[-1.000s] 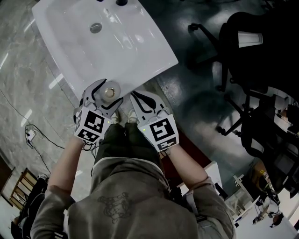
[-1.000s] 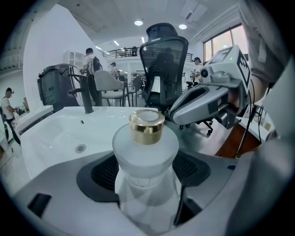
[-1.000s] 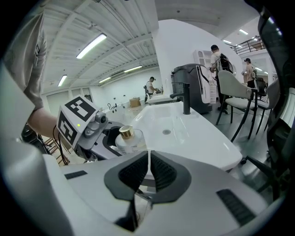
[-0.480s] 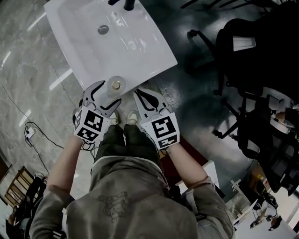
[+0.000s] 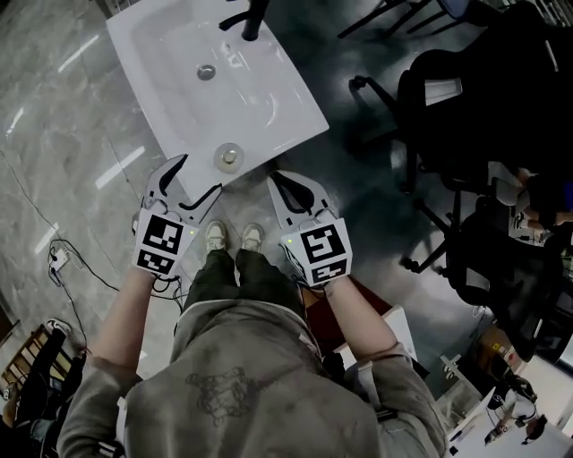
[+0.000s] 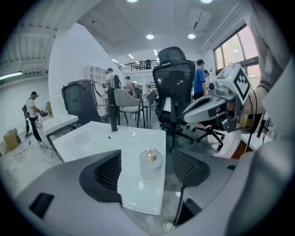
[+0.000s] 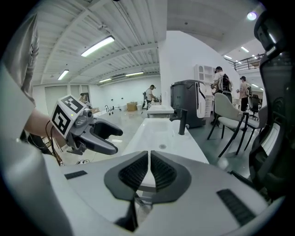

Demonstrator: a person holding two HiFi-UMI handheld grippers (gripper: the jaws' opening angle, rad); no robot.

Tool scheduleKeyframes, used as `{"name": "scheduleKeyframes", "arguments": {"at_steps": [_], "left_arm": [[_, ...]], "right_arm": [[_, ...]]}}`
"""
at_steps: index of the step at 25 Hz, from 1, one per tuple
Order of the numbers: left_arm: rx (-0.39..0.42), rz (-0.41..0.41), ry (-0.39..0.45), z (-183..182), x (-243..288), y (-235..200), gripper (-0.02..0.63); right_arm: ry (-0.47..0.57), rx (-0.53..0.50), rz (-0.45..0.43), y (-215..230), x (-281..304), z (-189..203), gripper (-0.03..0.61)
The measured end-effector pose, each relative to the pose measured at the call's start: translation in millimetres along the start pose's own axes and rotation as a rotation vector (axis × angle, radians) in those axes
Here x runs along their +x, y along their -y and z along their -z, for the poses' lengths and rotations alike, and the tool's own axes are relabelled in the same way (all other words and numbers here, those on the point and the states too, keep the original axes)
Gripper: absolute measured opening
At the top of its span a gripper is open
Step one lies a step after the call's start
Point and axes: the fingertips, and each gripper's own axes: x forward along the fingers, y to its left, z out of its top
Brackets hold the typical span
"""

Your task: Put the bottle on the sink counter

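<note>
Sink counter (image 5: 286, 107), ahead of both grippers: white, smooth, high-gloss, ceramic-looking. Bottle (image 6: 151, 165), just ahead of the left gripper (image 5: 188, 183): frosted translucent body, glass or plastic cannot be told; shiny gold metallic cap. Faucet (image 5: 253, 20), at the basin's far side from the grippers: black, matt. Left gripper and right gripper (image 7: 149, 174): smooth pale grey plastic shells with a slight sheen; pads (image 7: 133, 174) black, ribbed, matt, rubber-like. Floor (image 5: 54, 134), below and left of the left gripper: grey veined stone, polished and reflective. Sweatshirt (image 5: 242, 394), behind the grippers: matt grey cloth.
</note>
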Motion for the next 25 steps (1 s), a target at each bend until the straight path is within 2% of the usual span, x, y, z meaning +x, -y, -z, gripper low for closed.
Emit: {"name": "scheduleKeyframes", "arguments": {"at_steps": [7,14,15,17,19,23,25], "left_arm": [[0.013,-0.043,0.047,-30.8,-42.0,-0.1,0.345],[0.028,-0.097,0.156,-70.3,-86.1,10.4,0.343],[0.031,-0.108,0.171,-76.4,-93.5,12.5,0.33],[0.04,-0.133,0.208,-90.6,-109.2,16.7,0.214],[0.054,-0.146,0.249,-106.4,-123.6,20.7,0.194],[0.071,-0.177,0.307,-129.1,-148.9,23.2,0.094],[0.078,-0.195,0.324,-136.1,-159.7,21.9,0.069]], "right_arm": [[0.063,-0.029,0.049,-7.2,-47.3,-32.4,0.034],[0.158,-0.067,0.088,-10.8,-92.5,-70.7,0.034],[0.174,-0.069,0.095,-10.2,-99.8,-76.8,0.034],[0.207,-0.076,0.109,-9.2,-114.8,-89.2,0.034],[0.237,-0.088,0.121,-8.5,-128.7,-101.4,0.034],[0.291,-0.106,0.139,-7.9,-155.1,-121.4,0.034],[0.321,-0.111,0.139,-9.6,-167.4,-130.7,0.034]]}}
